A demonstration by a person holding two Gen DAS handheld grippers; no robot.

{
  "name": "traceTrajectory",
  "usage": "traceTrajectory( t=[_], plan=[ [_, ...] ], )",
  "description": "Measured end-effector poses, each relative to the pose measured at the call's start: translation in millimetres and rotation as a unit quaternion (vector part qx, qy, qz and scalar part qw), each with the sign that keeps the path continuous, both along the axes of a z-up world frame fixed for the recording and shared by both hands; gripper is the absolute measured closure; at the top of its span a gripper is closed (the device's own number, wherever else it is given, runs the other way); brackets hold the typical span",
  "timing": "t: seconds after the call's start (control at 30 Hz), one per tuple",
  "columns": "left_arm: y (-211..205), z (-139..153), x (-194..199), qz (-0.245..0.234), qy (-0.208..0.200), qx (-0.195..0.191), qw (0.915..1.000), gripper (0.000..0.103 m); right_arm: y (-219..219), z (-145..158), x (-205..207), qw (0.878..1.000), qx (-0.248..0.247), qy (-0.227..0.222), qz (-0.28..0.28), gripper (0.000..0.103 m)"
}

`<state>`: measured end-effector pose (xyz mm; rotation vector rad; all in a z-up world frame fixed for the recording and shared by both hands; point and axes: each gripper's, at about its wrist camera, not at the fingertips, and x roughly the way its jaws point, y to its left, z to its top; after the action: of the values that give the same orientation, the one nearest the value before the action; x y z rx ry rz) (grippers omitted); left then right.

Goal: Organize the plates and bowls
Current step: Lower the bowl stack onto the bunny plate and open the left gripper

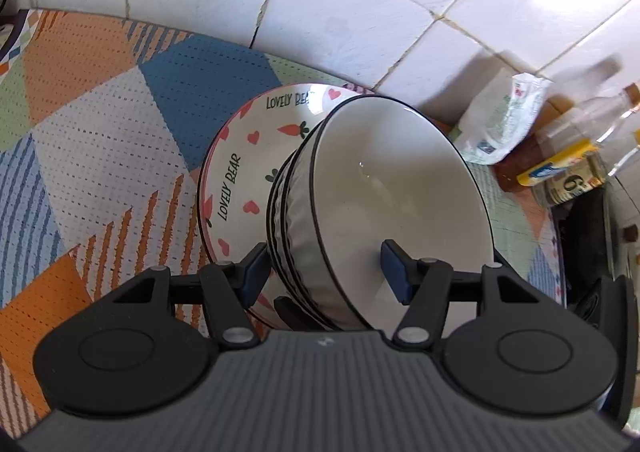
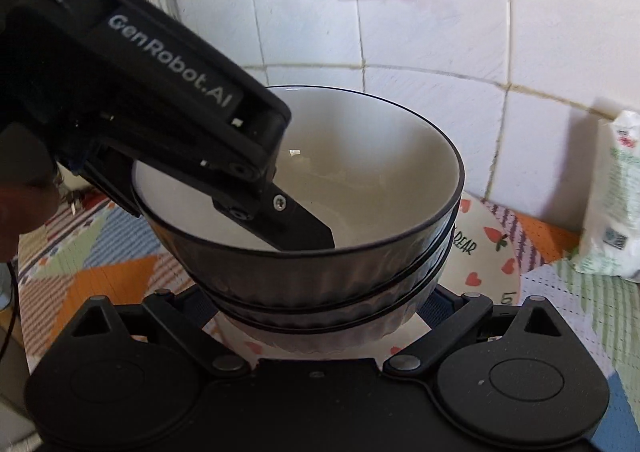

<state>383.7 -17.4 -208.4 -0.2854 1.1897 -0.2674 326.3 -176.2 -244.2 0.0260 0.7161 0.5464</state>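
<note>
Three nested bowls [image 1: 384,208] sit on the "LOVELY BEAR" plate [image 1: 240,180] at centre frame, and your left gripper [image 1: 324,272] straddles the rim, spread, so a crooked squeeze could tip them. From the right wrist, "GenRobot.AI" reads upper left; your right gripper [image 2: 320,312] flanks the base, apparently unclamped.

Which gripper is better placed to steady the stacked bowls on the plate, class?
Left. The left gripper already straddles the wall of the bowl stack, one finger inside. The right gripper sits open low around the stack's base over the plate.
</note>
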Motion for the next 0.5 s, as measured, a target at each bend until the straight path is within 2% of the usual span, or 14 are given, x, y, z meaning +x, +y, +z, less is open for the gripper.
traceTrajectory(
  t=[0.27,0.43,0.5],
  plan=[
    [-9.6,-9.3,4.2,0.009,0.002,0.001,1.0000,0.045,-5.8,-9.0,7.2,1.000,-0.005,0.012,0.005,0.002],
    [-17.9,-9.2,4.2,-0.005,-0.011,0.023,0.9997,0.045,-8.5,-11.6,8.1,1.000,-0.003,0.017,-0.003,0.002],
    [-15.9,-9.5,4.6,0.005,-0.010,0.019,0.9997,0.044,-8.6,-12.7,6.9,1.000,-0.002,0.013,-0.009,0.002]
  ],
)
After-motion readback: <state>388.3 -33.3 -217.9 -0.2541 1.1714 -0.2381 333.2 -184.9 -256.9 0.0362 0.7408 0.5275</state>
